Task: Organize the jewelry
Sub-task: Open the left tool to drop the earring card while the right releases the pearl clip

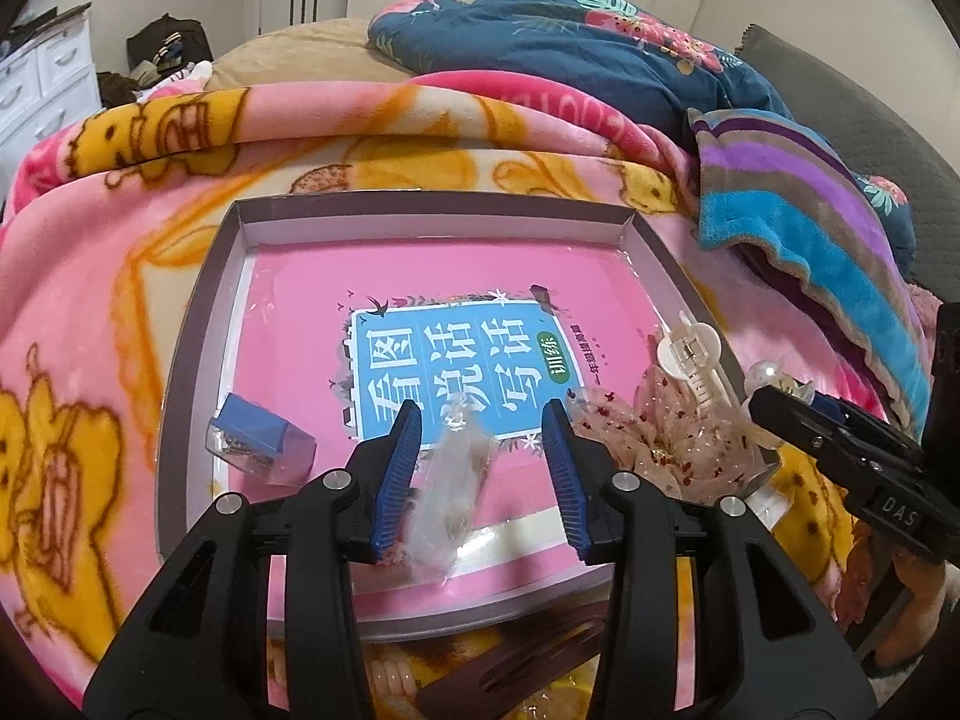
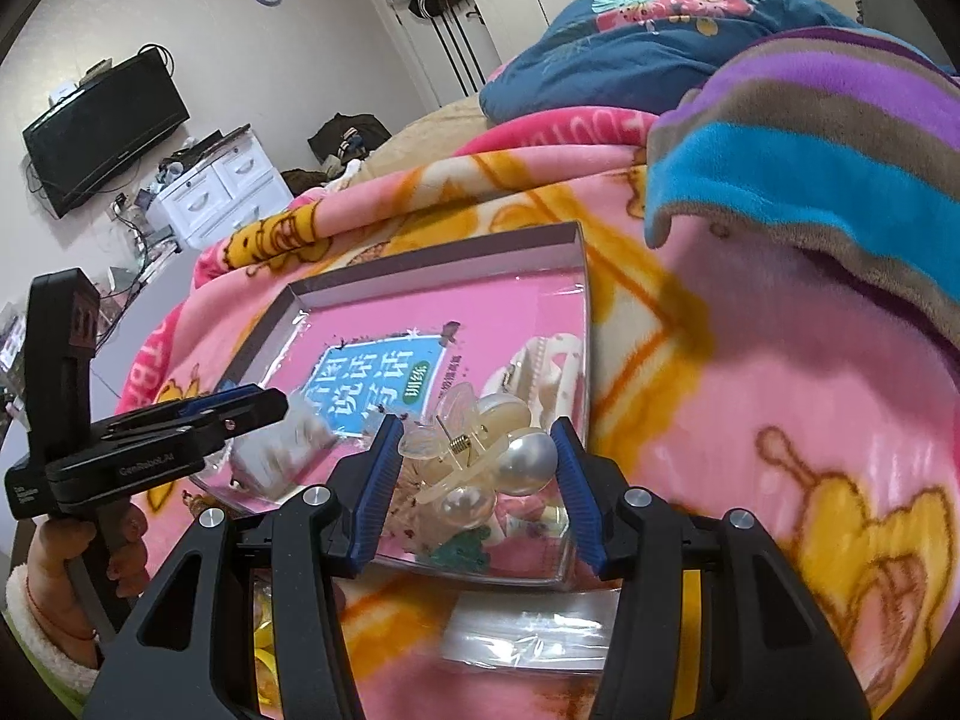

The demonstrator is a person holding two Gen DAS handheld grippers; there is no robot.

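Observation:
A shallow grey tray [image 1: 198, 324] lined with a pink book lies on the bed. My left gripper [image 1: 480, 420] hangs open over its near part. A small clear plastic bag [image 1: 450, 498] lies between the pads without being pinched, and it looks blurred in the right wrist view [image 2: 282, 450]. My right gripper [image 2: 477, 426] is shut on a pearl butterfly hair clip [image 2: 480, 456] above the tray's near right corner [image 2: 564, 576]. In the tray are a blue-topped clear box [image 1: 264, 444], a white claw clip [image 1: 690, 360] and a sheer flowered hair bow [image 1: 660, 444].
The tray rests on a pink and yellow blanket [image 1: 108, 300]. A striped blanket [image 2: 810, 168] and a blue floral duvet [image 1: 570, 42] are heaped beyond it. A brown hair clip [image 1: 516, 660] and flat clear bags [image 2: 528, 630] lie just outside the tray's near edge.

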